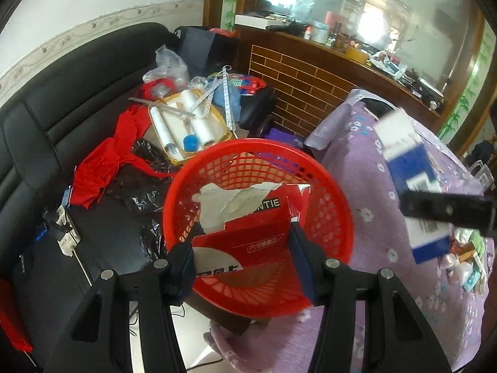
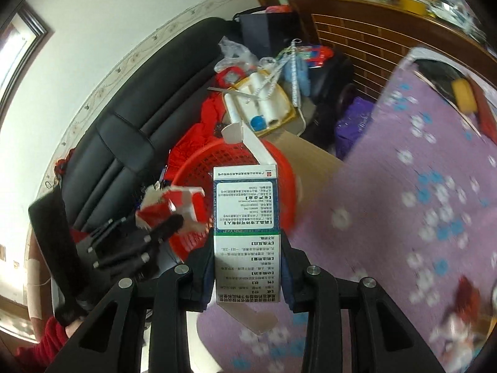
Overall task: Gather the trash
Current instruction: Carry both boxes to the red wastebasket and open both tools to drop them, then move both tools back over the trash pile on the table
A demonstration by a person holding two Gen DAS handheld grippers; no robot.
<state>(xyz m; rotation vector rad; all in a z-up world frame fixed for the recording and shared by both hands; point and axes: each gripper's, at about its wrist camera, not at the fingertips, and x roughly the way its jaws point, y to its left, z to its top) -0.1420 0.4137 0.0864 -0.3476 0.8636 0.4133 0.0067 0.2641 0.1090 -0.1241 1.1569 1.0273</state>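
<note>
A red plastic mesh basket (image 1: 329, 205) stands between the black sofa and the purple-clothed table. My left gripper (image 1: 245, 236) is shut on a torn red and white carton (image 1: 248, 217), which hangs over the basket's mouth. In the right wrist view the same carton (image 2: 174, 205) sits at the tip of the left gripper (image 2: 167, 227), by the basket (image 2: 217, 161) rim. My right gripper (image 2: 248, 242) is shut on a white and blue medicine box (image 2: 245, 205) with open flaps, held just right of the basket. In the left wrist view that box (image 1: 410, 168) is blurred, with one right finger (image 1: 447, 211) across it.
The black sofa (image 1: 77, 93) carries a red cloth (image 1: 102, 168), a black plastic bag (image 1: 139, 183), a yellow tray of white rolls (image 1: 186, 124) and a power strip (image 1: 65, 230). The purple flowered tablecloth (image 1: 366, 186) holds small packets (image 1: 469, 264) at the right. A wooden counter (image 1: 304, 87) stands behind.
</note>
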